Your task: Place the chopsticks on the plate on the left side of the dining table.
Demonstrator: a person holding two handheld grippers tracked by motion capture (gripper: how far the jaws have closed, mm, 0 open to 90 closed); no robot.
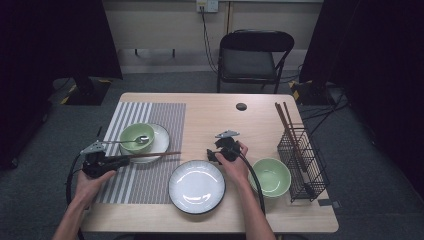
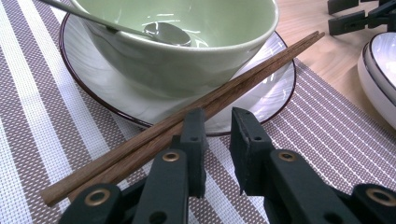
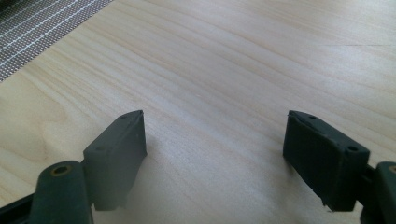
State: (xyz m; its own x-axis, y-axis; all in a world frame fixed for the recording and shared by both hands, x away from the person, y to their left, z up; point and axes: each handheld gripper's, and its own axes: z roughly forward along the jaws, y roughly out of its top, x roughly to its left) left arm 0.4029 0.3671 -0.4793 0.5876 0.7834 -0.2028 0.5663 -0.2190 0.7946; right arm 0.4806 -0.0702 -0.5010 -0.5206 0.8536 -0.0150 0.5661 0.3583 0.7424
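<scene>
Two slim brown wooden chopsticks (image 2: 196, 105) lie across the woven striped mat (image 2: 327, 135) and the rim of a glossy white plate (image 2: 275, 95) that carries a smooth green bowl (image 2: 187, 51) with a metal spoon (image 2: 163, 32). The left gripper (image 2: 217, 140), held low over the mat, has its jaws slightly parted beside the chopsticks, gripping nothing. The right gripper (image 3: 215, 154) hovers wide open above bare pale wood table (image 3: 233, 56), well apart from them.
</scene>
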